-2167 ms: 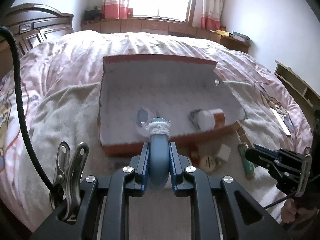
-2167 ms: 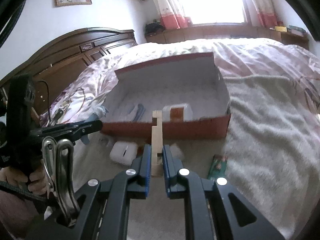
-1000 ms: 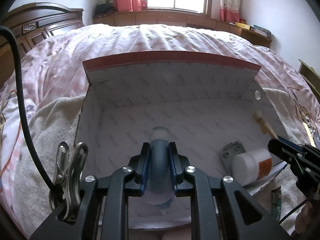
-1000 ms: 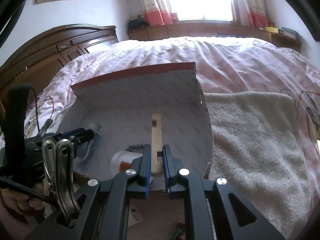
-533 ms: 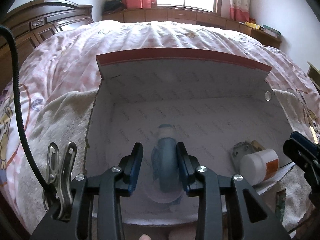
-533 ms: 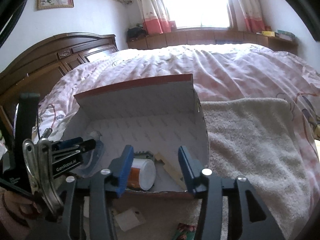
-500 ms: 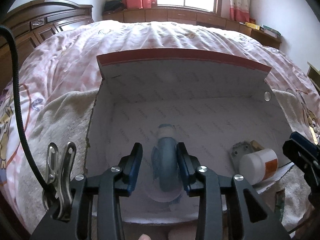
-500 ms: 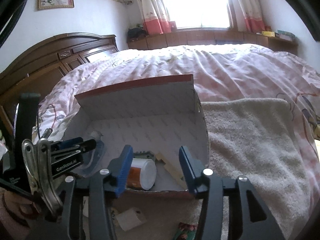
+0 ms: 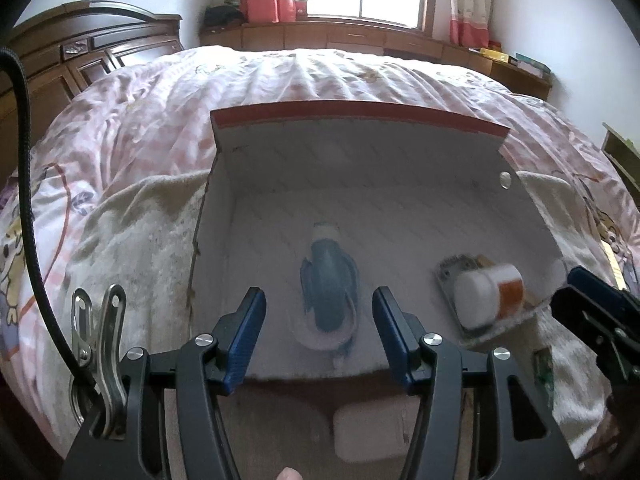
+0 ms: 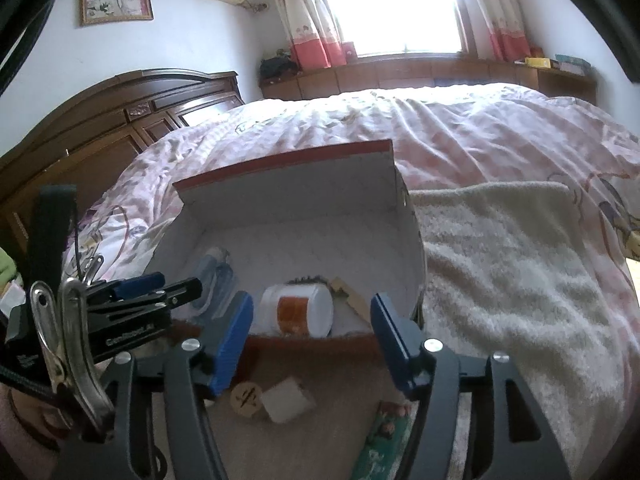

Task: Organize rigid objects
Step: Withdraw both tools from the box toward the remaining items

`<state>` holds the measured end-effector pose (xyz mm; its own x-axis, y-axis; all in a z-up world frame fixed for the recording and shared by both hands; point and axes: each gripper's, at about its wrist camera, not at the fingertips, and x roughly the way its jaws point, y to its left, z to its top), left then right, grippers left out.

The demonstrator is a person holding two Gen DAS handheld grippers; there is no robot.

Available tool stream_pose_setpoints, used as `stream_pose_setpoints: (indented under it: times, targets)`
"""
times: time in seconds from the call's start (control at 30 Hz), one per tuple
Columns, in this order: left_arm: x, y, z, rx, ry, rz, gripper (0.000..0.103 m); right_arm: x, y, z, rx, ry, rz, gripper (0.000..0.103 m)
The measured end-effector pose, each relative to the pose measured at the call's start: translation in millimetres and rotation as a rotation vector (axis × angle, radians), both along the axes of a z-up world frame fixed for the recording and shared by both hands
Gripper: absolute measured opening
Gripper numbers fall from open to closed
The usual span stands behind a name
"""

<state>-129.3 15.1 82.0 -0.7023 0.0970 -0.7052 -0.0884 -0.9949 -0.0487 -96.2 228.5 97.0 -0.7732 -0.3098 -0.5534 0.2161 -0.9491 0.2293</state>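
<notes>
now both grippers agape, left gripper (image 9: 318, 332), right gripper (image 10: 312, 338), blue bottle (image 9: 329, 284) in box (image 9: 360, 120)

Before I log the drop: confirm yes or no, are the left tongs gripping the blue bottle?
No. The left tongs stand wide open, and the blue bottle lies loose on the floor of the box.

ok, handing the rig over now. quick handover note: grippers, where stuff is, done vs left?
Left gripper: open, holds nothing, above the box's near edge.
Right gripper: open, holds nothing, also at the near edge.
In the box: blue bottle, white jar with orange label on its side, wooden stick and a grey flat piece under the jar.
Left, on the towel in front of the box: round wooden disc, white block, green packet, white case.
</notes>
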Motion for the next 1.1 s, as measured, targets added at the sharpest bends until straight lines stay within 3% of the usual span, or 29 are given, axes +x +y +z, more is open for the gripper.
stream_pose_setpoints:
  times: [0.63,1.1]
  targets:
    - [65.9,1.6,0.5,0.009,0.024,-0.067,0.057,40.7,7.6,-18.7,-0.046,-0.044,-0.002,0.066]
    - [83.7,-15.3,-31.3,0.051,-0.066,-0.050,0.057,52.1,2.7,-43.2,-0.045,-0.100,0.005,0.066]
